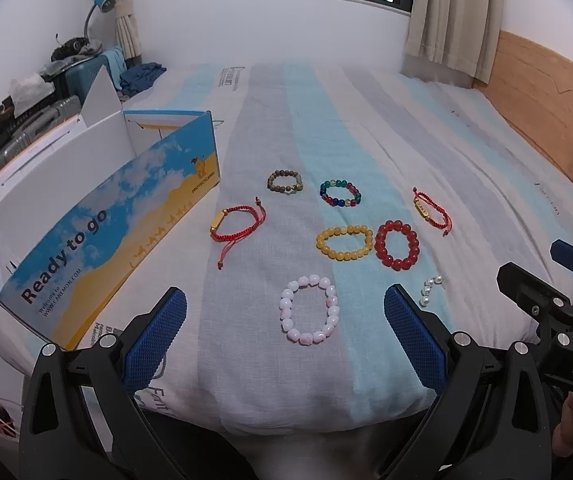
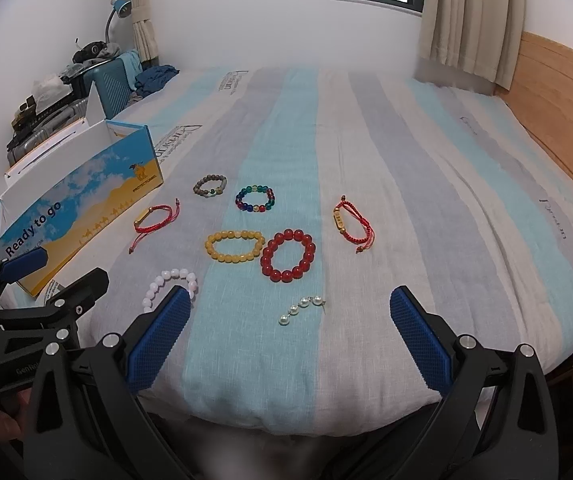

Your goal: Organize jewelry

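Observation:
Several bracelets lie on a striped bed. A pink bead bracelet (image 1: 309,310) lies just ahead of my open, empty left gripper (image 1: 284,300). A pearl strand (image 2: 301,309) lies just ahead of my open, empty right gripper (image 2: 291,298). Farther out lie a yellow bead bracelet (image 1: 344,243), a red bead bracelet (image 1: 397,244), a multicolour bead bracelet (image 1: 340,193), a brown bead bracelet (image 1: 285,182) and two red cord bracelets (image 1: 238,224) (image 1: 430,211). An open blue and yellow cardboard box (image 1: 98,216) stands at the left.
The striped bed cover (image 2: 366,160) fills the view, with a wooden headboard (image 2: 558,92) on the right. Suitcases and clothes (image 1: 46,92) are piled beyond the box at the far left. The bed's near edge lies under my grippers.

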